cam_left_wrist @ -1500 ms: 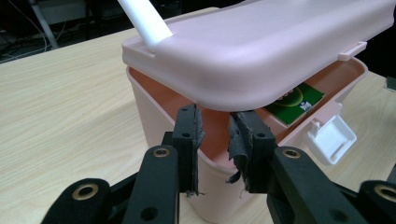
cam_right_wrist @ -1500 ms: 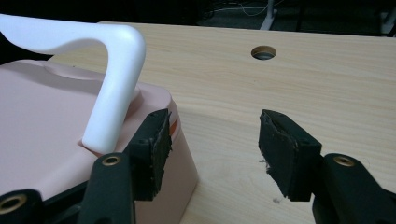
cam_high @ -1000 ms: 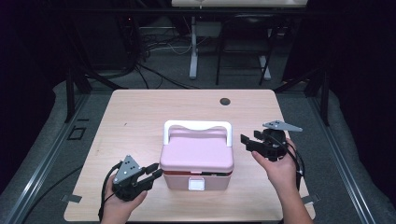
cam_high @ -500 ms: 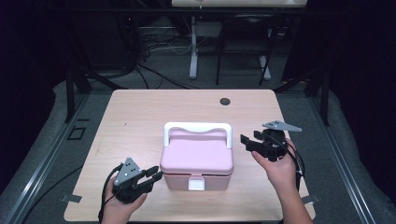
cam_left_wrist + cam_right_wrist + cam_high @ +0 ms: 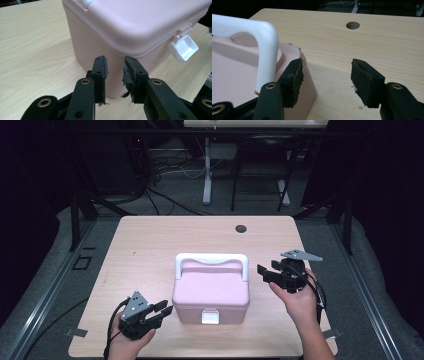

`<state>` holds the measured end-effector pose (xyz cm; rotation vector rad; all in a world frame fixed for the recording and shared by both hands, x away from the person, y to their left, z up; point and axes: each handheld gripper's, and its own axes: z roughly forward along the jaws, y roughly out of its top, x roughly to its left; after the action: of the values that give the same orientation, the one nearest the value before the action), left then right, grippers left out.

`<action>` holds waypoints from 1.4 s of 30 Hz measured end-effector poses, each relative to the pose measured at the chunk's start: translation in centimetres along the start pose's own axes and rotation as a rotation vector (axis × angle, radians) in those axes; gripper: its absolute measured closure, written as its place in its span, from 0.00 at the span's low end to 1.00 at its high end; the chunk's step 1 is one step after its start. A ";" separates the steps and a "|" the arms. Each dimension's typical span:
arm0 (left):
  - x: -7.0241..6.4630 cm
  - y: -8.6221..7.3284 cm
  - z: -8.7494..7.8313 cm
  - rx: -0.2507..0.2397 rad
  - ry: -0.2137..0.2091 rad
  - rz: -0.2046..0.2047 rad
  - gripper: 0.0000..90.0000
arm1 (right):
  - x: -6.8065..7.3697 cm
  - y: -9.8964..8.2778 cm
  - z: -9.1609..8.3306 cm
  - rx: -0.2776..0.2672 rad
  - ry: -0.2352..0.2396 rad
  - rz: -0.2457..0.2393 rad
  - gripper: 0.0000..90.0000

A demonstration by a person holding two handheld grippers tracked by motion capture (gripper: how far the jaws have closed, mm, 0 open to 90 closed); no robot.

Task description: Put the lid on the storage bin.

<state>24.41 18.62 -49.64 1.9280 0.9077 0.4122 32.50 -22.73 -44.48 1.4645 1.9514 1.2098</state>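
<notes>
A pink lidded box [image 5: 210, 290] with a white carry handle [image 5: 211, 258] and a white front latch [image 5: 210, 316] stands mid-table. My left gripper [image 5: 167, 309] lies low at the box's front left corner. In the left gripper view its jaws [image 5: 115, 62] point at that corner of the box [image 5: 140, 27], a narrow gap between the pads and nothing in it; they have just been opening. The latch [image 5: 183, 47] hangs at the right. My right gripper [image 5: 261, 271] stands open beside the box's right side, apart from it. In the right gripper view [image 5: 327, 67] the handle [image 5: 265, 42] rises at the left.
The wooden table [image 5: 150, 245] has a round cable hole [image 5: 241, 228] near its far edge. Bare tabletop lies left, right and behind the box. Dark floor, cables and stand legs surround the table.
The left gripper's fingers stand slightly farther apart than before. The box and the right hand have not moved.
</notes>
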 end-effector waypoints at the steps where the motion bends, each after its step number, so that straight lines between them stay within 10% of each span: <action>1: 0.0 0.0 0.0 -0.003 0.002 -0.006 0.78 | 0.0 0.0 0.0 0.000 0.000 0.000 0.47; 42: 3.2 -1.3 0.5 -0.004 0.088 -0.081 0.62 | 0.1 -0.4 0.5 0.003 -0.026 -0.036 0.47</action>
<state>26.32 21.07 -51.33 1.8750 1.0374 0.4537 32.65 -22.49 -45.12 1.4329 1.9552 1.1674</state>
